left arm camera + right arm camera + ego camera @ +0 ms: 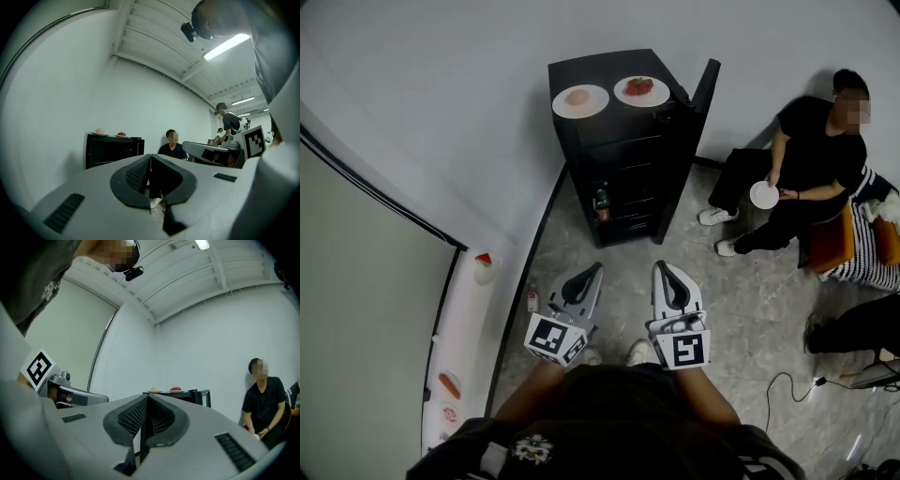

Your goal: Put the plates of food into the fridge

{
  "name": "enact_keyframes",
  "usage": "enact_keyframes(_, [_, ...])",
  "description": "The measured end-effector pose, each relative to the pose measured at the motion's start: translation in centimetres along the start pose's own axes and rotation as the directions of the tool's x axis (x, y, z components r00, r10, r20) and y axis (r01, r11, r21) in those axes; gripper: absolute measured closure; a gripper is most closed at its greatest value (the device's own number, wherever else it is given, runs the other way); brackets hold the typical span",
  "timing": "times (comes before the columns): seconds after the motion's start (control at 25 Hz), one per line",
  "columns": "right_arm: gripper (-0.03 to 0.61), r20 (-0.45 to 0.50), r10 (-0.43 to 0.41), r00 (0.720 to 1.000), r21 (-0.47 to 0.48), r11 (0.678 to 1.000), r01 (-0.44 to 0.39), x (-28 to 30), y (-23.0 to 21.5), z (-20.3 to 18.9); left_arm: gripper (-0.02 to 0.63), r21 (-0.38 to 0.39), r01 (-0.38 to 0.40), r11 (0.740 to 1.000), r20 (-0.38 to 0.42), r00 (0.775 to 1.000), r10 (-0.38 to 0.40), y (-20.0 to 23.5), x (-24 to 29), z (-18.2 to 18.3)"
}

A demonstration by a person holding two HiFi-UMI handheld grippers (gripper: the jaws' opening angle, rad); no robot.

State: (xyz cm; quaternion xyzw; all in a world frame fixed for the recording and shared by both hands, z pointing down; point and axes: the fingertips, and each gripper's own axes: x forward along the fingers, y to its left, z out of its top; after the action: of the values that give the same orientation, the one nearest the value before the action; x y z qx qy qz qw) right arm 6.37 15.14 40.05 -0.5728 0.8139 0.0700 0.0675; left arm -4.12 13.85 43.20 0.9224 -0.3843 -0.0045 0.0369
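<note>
A black mini fridge (623,159) stands against the wall with its door (706,86) swung open to the right. On its top sit two white plates: one with a pale round bun (579,100), one with red food (641,90). My left gripper (592,272) and right gripper (665,270) hang side by side over the floor, well short of the fridge, both shut and empty. The left gripper view shows the shut left gripper (150,158), the fridge (111,149) and the plates (100,132) far off. In the right gripper view, beyond the right gripper (146,398), the plates (175,389) show small.
A person (811,169) sits at the right holding a white plate (764,194), feet near the fridge door. A white sill (459,375) along the left wall carries small food items. A cable (787,382) lies on the floor at the right. Inside the fridge a bottle (601,202) stands.
</note>
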Motion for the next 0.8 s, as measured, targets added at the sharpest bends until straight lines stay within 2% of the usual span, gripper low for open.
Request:
enact_keyframes(0.32, [0.555, -0.004, 0.003, 1.000, 0.047, 0.999, -0.003, 0.7, -2.3, -1.1, 0.591, 0.018, -0.046, 0.999, -0.015, 0.999, 0.047, 0.1, 1.3, 0.0])
enact_keyframes(0.48, [0.555, 0.005, 0.007, 1.000, 0.054, 0.999, -0.008, 2.1, -2.3, -1.8, 0.591, -0.021, -0.085, 0.996, 0.013, 0.996, 0.085, 2.4, 1.7, 0.2])
enact_keyframes(0.64, [0.555, 0.035, -0.002, 0.999, 0.043, 0.999, 0.001, 4.9, -2.5, -1.4, 0.591, -0.015, -0.089, 0.996, 0.032, 0.995, 0.089, 5.1, 3.2, 0.3])
enact_keyframes(0.8, [0.555, 0.024, -0.008, 1.000, 0.030, 1.000, 0.007, 7.8, -2.8, -1.4, 0.591, -0.016, -0.080, 0.997, 0.037, 0.996, 0.081, 7.4, 5.1, 0.8])
